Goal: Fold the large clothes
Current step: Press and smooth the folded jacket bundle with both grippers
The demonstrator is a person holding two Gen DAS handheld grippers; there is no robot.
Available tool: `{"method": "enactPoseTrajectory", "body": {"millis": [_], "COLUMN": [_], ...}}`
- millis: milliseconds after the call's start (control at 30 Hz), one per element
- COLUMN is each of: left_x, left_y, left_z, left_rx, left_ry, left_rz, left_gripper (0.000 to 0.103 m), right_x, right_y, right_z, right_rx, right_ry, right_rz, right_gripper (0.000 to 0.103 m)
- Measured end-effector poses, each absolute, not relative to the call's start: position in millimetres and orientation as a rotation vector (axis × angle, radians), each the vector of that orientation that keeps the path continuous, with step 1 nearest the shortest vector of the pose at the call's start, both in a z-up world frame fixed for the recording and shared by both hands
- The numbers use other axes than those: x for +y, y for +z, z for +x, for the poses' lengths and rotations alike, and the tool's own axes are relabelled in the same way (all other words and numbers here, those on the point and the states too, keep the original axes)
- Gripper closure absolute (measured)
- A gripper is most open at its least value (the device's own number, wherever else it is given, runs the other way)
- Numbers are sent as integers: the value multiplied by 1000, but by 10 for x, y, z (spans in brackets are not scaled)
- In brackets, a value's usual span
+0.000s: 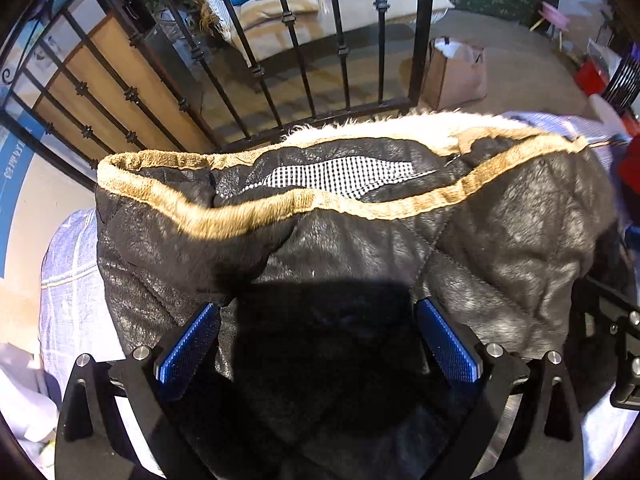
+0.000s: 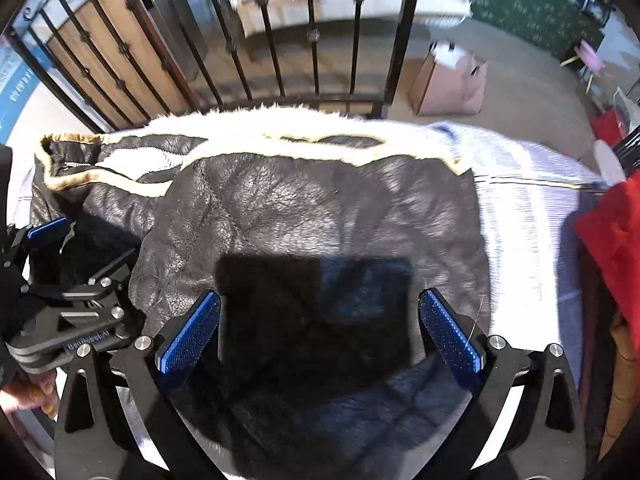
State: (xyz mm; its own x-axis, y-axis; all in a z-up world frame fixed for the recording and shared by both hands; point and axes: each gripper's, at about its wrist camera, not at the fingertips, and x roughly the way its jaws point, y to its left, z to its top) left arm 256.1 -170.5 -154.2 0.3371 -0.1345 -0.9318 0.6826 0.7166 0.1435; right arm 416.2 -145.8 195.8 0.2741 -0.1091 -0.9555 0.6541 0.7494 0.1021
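While both grippers' fingers (image 1: pixel 188 344) (image 2: pixel 448 332) stand spread, their shadows hide the black jacket (image 1: pixel 500 232) beneath.

We are running two identical grippers: the left gripper (image 1: pixel 318 344) and right gripper (image 2: pixel 320 332) are each carrying black plate frames, round silver screw heads and blue ribbed pads (image 2: pixel 190 330). Our hand (image 2: pixel 28 394) is wearing yellow nail polish.
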Motion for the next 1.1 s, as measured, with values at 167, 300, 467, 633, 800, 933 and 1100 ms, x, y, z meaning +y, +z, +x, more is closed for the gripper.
{"method": "enactPoseTrajectory", "body": {"millis": [167,300,467,633,800,933,1100], "left_x": [-1528,-1336,-1232,-1254,-1316,-1345,-1394], "left_y": [-1327,-1246,-1338,-1537,-1788,-1918,-1910], "left_z": [2310,2212,2211,2227,2360,2485,2474], "left_rx": [1105,1097,1136,1141,1190,1242,1242], "left_ry": [-589,-582,-553,-554,-574,-592,-575], "left_rz": [512,503,502,583,596,576,616], "left_gripper": [6,6,6,6,5,4,4], "right_x": [-1331,-1195,-1117,-1126,-1181,-1226,-1279], "right_y": [2153,2217,2039,1786,1595,1505,1360], "right_z": [3782,3533,3418,3431,3517,3590,3683], "right_rx": [1169,1163,1225,1288,1330,1371,1404], "right_ry": [-564,-559,-558,-539,-535,-534,-551], "right_rz": [581,604,652,689,707,705,719], "right_gripper": [4,4,4,4,4,4,4]}}
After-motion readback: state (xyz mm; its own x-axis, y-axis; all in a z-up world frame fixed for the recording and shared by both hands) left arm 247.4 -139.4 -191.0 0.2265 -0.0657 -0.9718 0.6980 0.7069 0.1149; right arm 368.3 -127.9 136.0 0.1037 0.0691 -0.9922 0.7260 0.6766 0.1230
